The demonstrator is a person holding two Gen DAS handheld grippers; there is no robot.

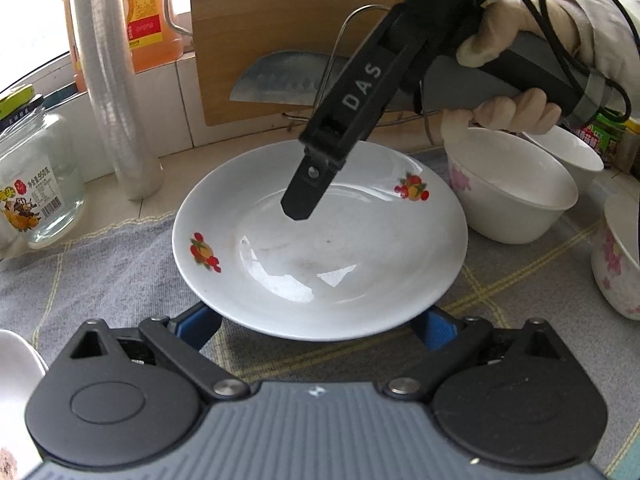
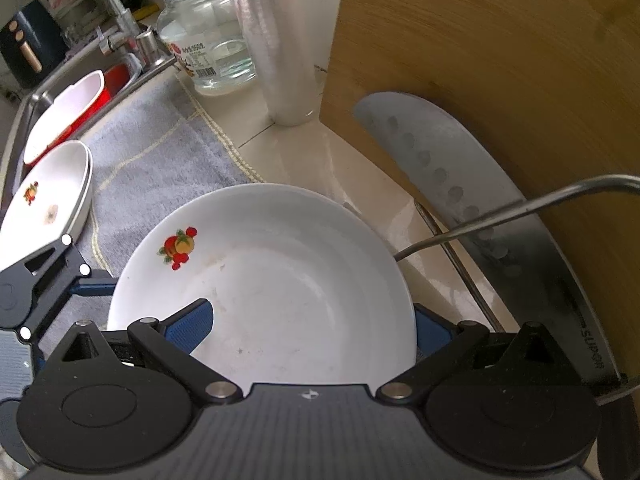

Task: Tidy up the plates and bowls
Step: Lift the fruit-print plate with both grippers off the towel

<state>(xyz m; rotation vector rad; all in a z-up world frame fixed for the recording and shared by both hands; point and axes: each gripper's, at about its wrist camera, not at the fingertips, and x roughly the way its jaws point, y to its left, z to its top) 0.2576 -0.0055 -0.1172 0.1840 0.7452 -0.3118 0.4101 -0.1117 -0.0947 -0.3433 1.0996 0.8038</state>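
Three plates with fruit prints show: one (image 1: 320, 240) on the grey cloth (image 1: 100, 280), and two stacked (image 2: 44, 196) by the sink (image 2: 28, 108). Three white bowls stand to the right: one with pink flowers (image 1: 508, 192), a plain one behind it (image 1: 576, 152), and another flowered one at the edge (image 1: 620, 260). There are also one glass jar (image 1: 36, 184), one cleaver (image 2: 472, 216), one wooden cutting board (image 2: 500, 72), one orange bottle (image 1: 148, 12), and two claws (image 1: 320, 320) (image 2: 312, 320).
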